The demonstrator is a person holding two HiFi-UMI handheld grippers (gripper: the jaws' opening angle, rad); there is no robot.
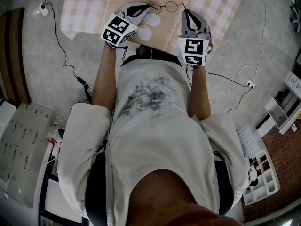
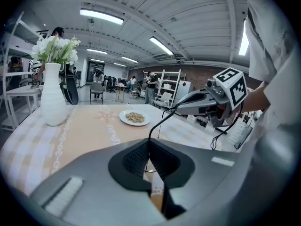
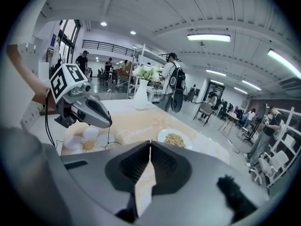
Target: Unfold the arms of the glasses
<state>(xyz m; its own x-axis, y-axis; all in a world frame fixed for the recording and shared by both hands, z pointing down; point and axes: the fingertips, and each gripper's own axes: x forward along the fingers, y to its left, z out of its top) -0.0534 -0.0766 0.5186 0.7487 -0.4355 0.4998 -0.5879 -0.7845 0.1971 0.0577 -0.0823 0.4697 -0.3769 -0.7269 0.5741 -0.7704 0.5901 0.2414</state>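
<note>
Over one table (image 1: 89,6) — one glasses (image 1: 170,5) in left claw (image 1: 150,7), right claw (image 1: 185,10); one plate (image 2: 123,118)

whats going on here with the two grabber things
A person holds a hand-held gripper in each hand above a cloth-covered table. The left hand-held gripper is shut on the wire glasses near a lens; the right hand-held gripper is shut on the end of one thin arm, which stretches out from the frame between them.

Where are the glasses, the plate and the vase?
glasses (image 1: 170,5): head view, on the uncovered round lens.
plate (image 2: 122,118): left gripper view, on its left rim.
vase (image 2: 52,100): left gripper view, on its white body.
</note>
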